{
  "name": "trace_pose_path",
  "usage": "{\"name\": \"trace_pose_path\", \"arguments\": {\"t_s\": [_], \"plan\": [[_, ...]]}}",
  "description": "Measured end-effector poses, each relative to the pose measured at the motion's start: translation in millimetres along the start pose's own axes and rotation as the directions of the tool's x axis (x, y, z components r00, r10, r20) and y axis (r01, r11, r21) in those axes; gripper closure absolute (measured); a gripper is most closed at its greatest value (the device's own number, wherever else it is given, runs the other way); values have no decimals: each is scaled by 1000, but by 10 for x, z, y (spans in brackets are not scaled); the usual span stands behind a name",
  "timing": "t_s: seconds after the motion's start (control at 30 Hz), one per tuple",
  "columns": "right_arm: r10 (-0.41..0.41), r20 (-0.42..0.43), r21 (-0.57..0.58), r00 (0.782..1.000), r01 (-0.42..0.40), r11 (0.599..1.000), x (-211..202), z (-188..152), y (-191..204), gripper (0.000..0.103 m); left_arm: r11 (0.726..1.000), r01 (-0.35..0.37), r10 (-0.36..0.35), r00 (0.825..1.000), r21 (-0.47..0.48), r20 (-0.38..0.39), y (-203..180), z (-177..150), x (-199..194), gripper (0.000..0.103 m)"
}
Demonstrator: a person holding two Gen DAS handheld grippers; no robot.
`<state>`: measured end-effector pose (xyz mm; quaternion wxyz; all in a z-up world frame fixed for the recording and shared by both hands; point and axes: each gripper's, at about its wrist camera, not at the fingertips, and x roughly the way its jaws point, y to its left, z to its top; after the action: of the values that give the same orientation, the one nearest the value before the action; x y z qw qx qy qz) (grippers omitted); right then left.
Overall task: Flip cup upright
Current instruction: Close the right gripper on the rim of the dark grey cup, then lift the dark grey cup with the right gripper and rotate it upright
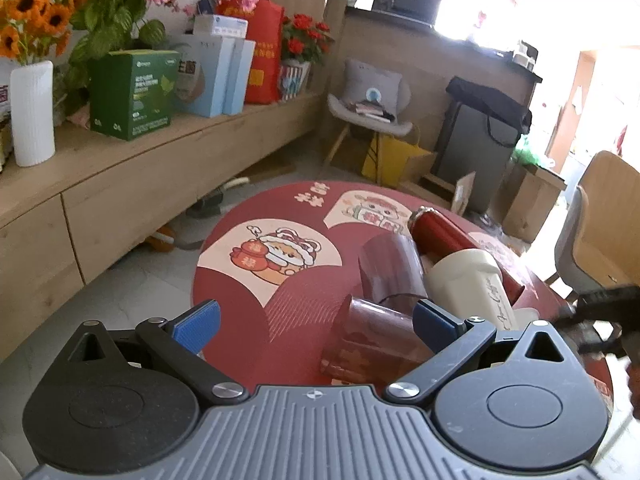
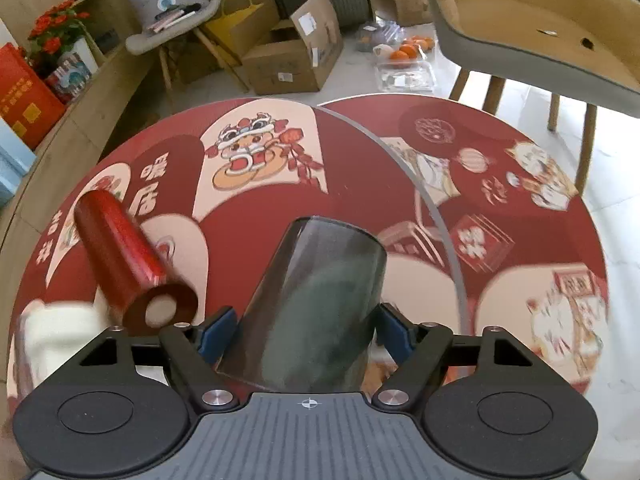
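Your left gripper (image 1: 316,322) hangs over the near edge of the round red table (image 1: 240,292) with its blue pads (image 1: 196,326) spread wide and nothing between them; just ahead of its right pad a tinted clear cup (image 1: 370,340) lies on its side, and a second tinted cup (image 1: 390,266) lies beyond that one, touching it; to the right of these a cream bottle (image 1: 472,284) lies on its side, and behind it a red bottle (image 1: 444,236) lies against it; at the far right edge of the left view a dark, blurred shape shows, too smeared to name.

In the right view, the red bottle (image 2: 120,256) lies at the left of the table (image 2: 360,208), its open end toward the camera; the cream bottle (image 2: 56,332) is a blur beside it at the left edge; your right gripper (image 2: 306,334) is clamped on a smoky clear cup (image 2: 316,304), a pad pressed to each side of its wall; the cup points away from the camera along the fingers, its narrower end farther out; you cannot tell from here whether it touches the table; beyond the table a chair (image 2: 532,20) stands at upper right.
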<state>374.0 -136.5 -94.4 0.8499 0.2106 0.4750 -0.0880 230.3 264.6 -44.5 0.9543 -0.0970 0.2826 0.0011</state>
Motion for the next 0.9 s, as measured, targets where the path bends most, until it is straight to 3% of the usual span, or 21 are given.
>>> {"name": "trace_pose_path", "arguments": {"t_s": [0.1, 0.43, 0.9], "plan": [[7, -8, 0, 1000, -7, 1000, -203, -251, -109, 39, 1000, 7, -7, 1000, -12, 2, -9, -25, -85, 0], [78, -46, -116, 996, -83, 990, -568, -1101, 106, 40, 1000, 25, -25, 1000, -12, 4, 66, -122, -464, 0], [221, -147, -311, 964, -257, 915, -511, -1622, 1374, 40, 997, -20, 16, 999, -79, -48, 446, -226, -577, 0]]}}
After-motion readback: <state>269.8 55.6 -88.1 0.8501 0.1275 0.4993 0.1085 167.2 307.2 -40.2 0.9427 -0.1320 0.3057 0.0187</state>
